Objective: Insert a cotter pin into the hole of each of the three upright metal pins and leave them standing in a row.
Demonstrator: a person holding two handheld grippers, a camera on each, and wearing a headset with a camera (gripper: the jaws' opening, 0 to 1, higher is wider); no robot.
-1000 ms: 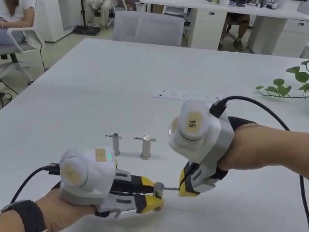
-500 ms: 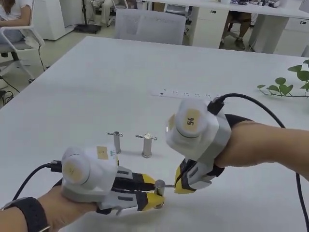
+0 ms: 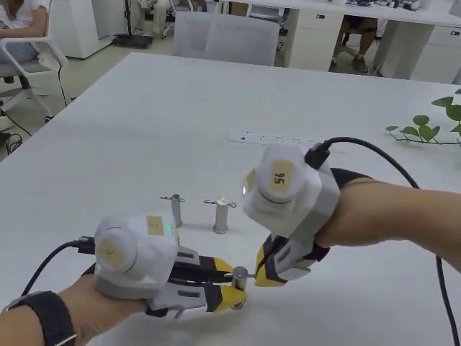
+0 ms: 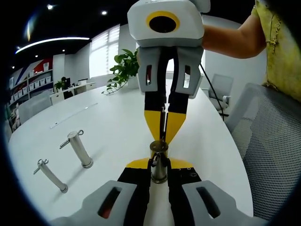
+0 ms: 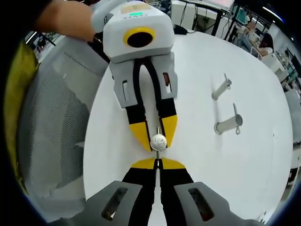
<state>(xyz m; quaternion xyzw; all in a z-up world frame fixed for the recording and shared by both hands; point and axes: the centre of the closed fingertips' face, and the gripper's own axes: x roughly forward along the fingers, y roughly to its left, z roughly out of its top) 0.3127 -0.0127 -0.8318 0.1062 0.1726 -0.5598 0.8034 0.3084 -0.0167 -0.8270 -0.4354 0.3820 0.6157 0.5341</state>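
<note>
Nearest the person, at the six o'clock edge of the white table (image 3: 144,115), the left gripper (image 3: 229,287) had its yellow-tipped jaws drawn in narrow on a metal pin (image 3: 239,277). The metal pin stood upright between them. I could not tell whether its foot touched the tabletop.

At three o'clock from that pin the right gripper (image 3: 263,272) faced the left one nose to nose. Its jaws were pinched together on a thin cotter pin (image 4: 162,123). The wire pointed at the head of the metal pin and its end lay right against it. Whether it had entered the hole, I could not make out.

A little farther off, at about eleven o'clock from the held pin, two more stood upright on the table. A slim pin (image 3: 176,210) was on the left and a stout pin (image 3: 221,215) on the right. They were near each other but apart, and each had a cotter crosswise through its top.

Farther still, at twelve o'clock, a white power strip (image 3: 277,138) lay flat on the table. A leafy plant (image 3: 432,126) reached in at two o'clock by the right edge.

Past the far edge stood a grey mesh chair (image 3: 223,40) at twelve o'clock. A seated person (image 3: 16,18) was off at ten o'clock.
</note>
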